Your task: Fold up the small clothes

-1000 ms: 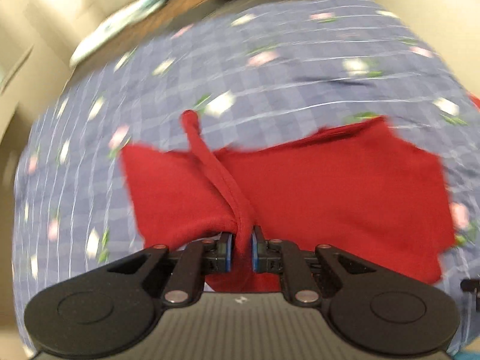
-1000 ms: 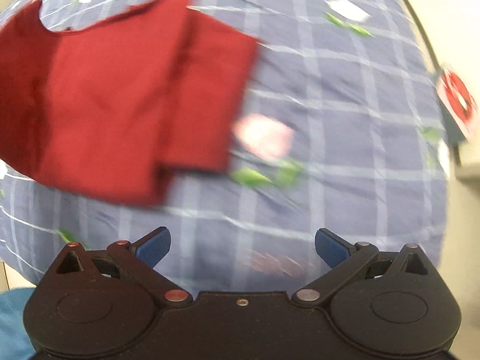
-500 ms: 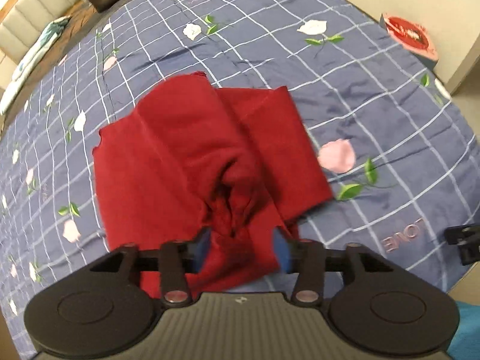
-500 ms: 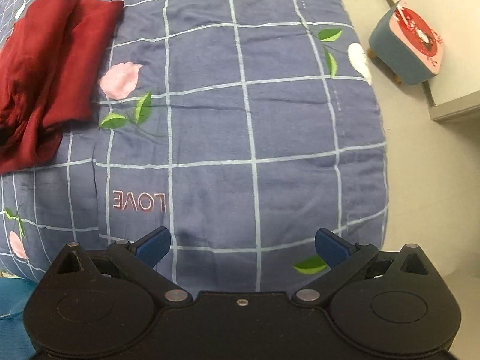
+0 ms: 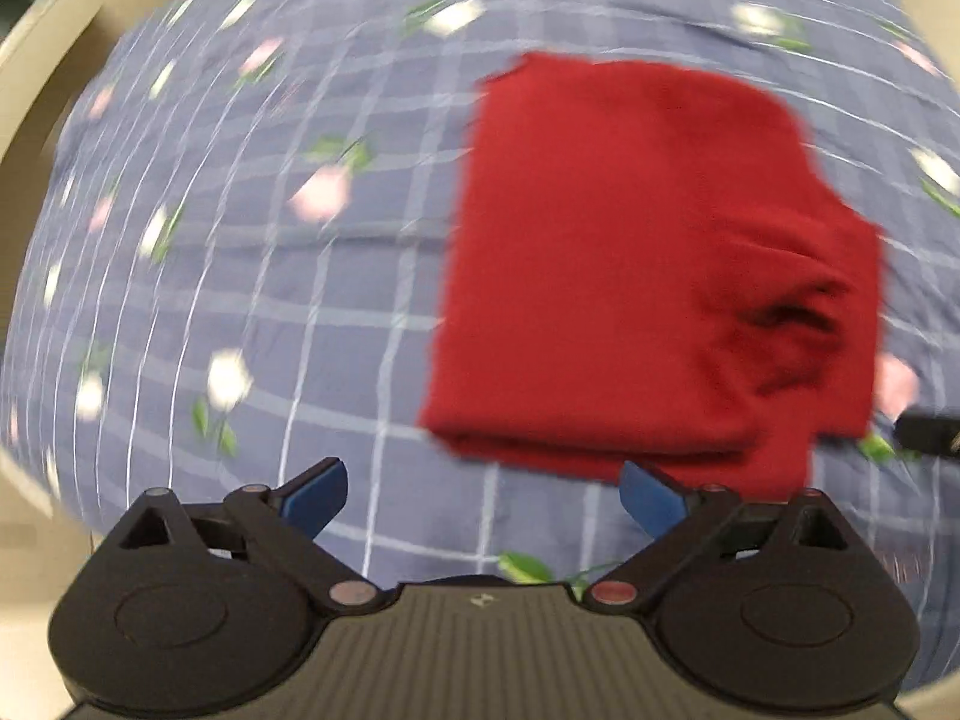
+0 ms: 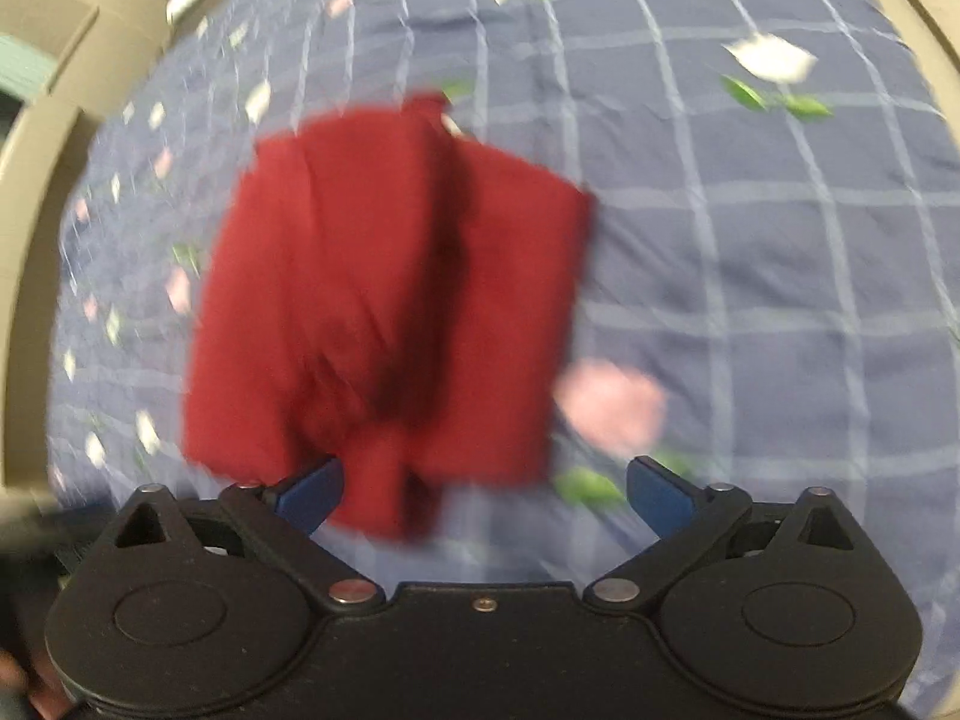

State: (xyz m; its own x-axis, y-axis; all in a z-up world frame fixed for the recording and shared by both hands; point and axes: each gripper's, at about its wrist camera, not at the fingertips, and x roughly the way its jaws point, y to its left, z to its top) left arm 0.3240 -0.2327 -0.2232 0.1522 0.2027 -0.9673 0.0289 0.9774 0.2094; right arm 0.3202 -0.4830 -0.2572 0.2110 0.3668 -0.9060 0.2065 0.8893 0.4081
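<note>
A small dark red garment (image 5: 636, 264) lies folded into a rough rectangle on the blue checked bedspread (image 5: 270, 276). In the left wrist view it sits ahead and to the right of my left gripper (image 5: 483, 489), which is open and holds nothing; a rumpled pocket shows at the garment's right side. In the right wrist view the red garment (image 6: 384, 312) lies ahead and left of centre, its near edge between the blue pads of my right gripper (image 6: 483, 489). That gripper is open too, above the cloth. Both views are blurred by motion.
The bedspread (image 6: 750, 276) carries pink and white flower prints and reaches a beige bed frame (image 6: 36, 192) at the left. A dark piece of the other gripper (image 5: 930, 435) pokes in at the right edge of the left wrist view.
My left gripper has let go of the bunched red cloth, opened wide and pulled back left. My right gripper has swung left from bare bedspread to over the garment, which now lies flatter.
</note>
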